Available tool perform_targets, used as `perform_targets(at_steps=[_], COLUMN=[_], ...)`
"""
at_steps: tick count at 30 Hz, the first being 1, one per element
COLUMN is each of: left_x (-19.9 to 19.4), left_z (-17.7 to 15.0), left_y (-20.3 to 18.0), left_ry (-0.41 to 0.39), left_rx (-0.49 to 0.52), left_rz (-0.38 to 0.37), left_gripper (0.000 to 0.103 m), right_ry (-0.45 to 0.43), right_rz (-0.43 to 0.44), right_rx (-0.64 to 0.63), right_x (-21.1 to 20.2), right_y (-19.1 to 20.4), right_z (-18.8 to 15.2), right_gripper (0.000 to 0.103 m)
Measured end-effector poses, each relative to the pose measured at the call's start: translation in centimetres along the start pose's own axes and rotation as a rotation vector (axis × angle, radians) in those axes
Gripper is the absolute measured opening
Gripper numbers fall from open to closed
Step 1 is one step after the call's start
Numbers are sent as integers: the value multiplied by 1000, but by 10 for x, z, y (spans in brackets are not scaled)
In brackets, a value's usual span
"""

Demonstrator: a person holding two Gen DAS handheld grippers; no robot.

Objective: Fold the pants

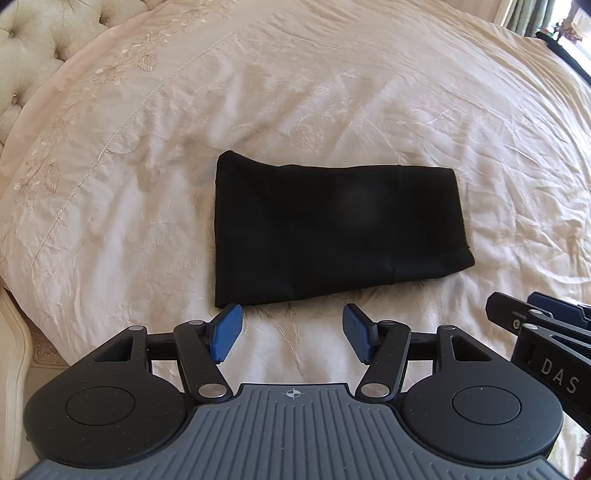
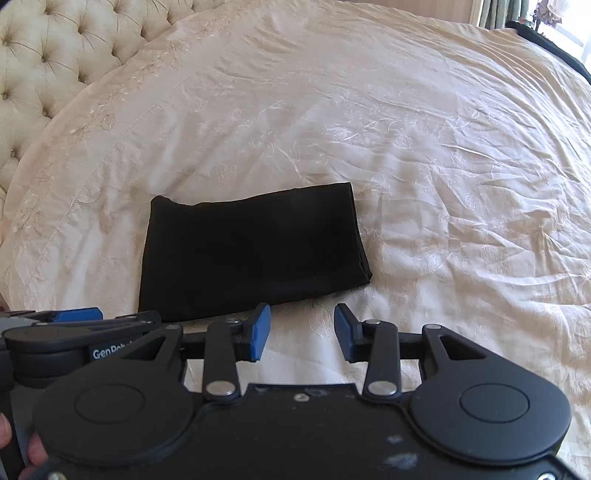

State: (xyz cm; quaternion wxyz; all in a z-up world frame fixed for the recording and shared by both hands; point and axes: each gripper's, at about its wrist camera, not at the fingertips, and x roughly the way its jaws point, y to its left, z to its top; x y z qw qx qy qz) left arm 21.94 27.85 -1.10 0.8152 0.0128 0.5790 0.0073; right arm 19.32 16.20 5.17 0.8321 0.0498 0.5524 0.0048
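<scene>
The black pants [image 1: 332, 229] lie folded into a compact rectangle on the cream bedspread; they also show in the right wrist view [image 2: 251, 254]. My left gripper [image 1: 292, 332] is open and empty, just in front of the pants' near edge, not touching them. My right gripper [image 2: 302, 334] is open and empty, near the pants' front right part, over bare bedspread. The right gripper also shows at the right edge of the left wrist view [image 1: 539, 321], and the left gripper at the left edge of the right wrist view [image 2: 79, 315].
The cream embroidered bedspread [image 1: 147, 184] covers the whole bed. A tufted headboard [image 2: 55, 55] stands at the far left. Curtains and a window [image 2: 535, 14] are at the far right. The bed's wooden edge [image 1: 14, 350] is at the left.
</scene>
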Motion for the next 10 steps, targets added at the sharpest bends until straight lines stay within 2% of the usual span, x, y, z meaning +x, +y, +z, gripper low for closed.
perform_targets(at_steps=[10], left_x=[3], left_z=[1], left_y=[3], left_ry=[-6], left_rx=[18], left_rz=[22], left_gripper=[59], right_ry=[45], right_rz=[-46], right_rx=[6], right_x=[9], right_y=[6], right_z=[5], right_gripper=[41])
